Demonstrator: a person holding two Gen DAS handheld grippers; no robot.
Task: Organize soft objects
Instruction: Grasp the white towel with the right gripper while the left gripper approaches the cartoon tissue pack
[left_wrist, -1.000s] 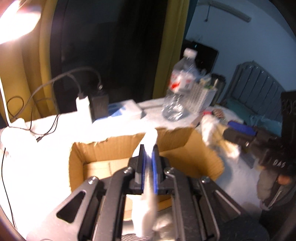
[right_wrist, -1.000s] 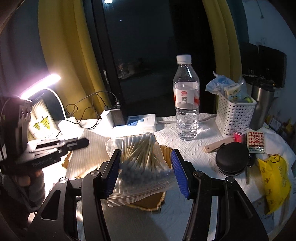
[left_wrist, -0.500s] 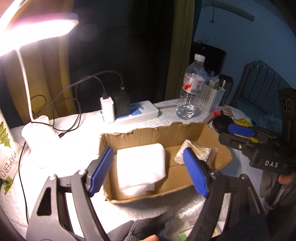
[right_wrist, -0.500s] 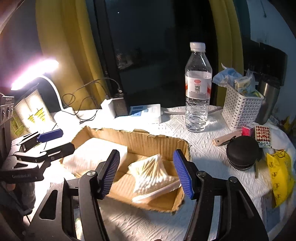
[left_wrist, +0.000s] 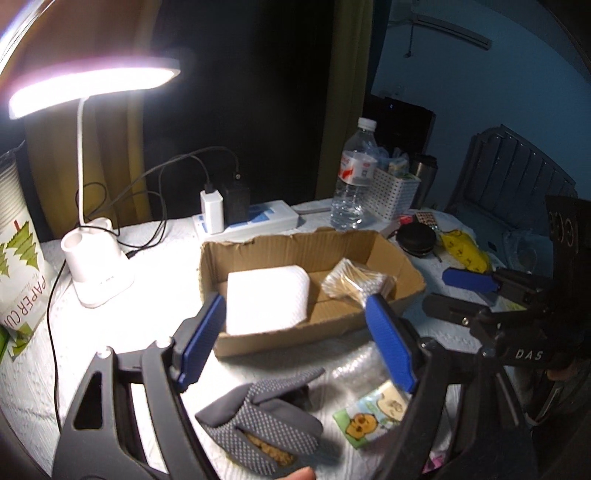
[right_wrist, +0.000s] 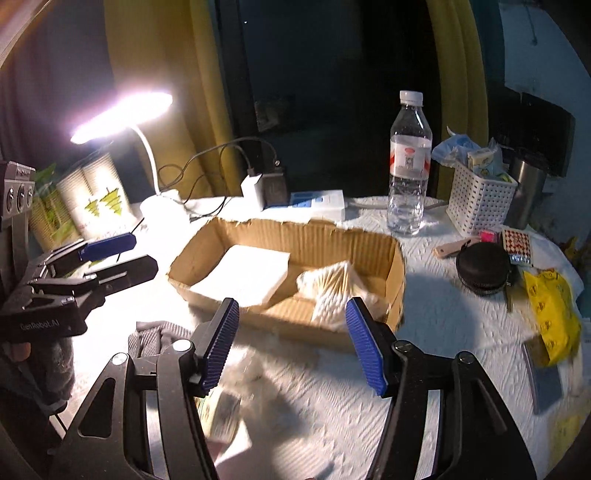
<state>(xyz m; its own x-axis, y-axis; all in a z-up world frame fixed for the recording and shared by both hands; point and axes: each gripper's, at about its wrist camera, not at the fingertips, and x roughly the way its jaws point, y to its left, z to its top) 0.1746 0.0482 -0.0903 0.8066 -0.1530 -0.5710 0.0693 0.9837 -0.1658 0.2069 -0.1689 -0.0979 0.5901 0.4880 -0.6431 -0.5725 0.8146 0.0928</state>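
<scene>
A cardboard box (left_wrist: 406, 269) (right_wrist: 395, 273) sits mid-table. In it lie a white tissue stack (left_wrist: 266, 295) (right_wrist: 243, 275) on the left and a bag of cotton swabs (left_wrist: 354, 280) (right_wrist: 332, 291) on the right. My left gripper (left_wrist: 295, 339) is open and empty, in front of the box, above a grey dotted glove (left_wrist: 258, 421) (right_wrist: 155, 336). My right gripper (right_wrist: 291, 343) is open and empty, in front of the box. A bubble-wrap piece (left_wrist: 354, 369) and a small cartoon packet (left_wrist: 376, 410) lie beside the glove.
A lit desk lamp (left_wrist: 96, 262) (right_wrist: 162, 206) and a paper-cup pack (left_wrist: 18, 273) stand left. A power strip with chargers (left_wrist: 243, 218), water bottle (right_wrist: 408, 166), white basket (right_wrist: 480, 199), black round case (right_wrist: 482, 267) and yellow bag (right_wrist: 550, 314) sit behind and right of the box.
Both grippers opened and let go: the tissue stack and the swab bag now lie in the box. Both grippers pulled back and up, away from the box.
</scene>
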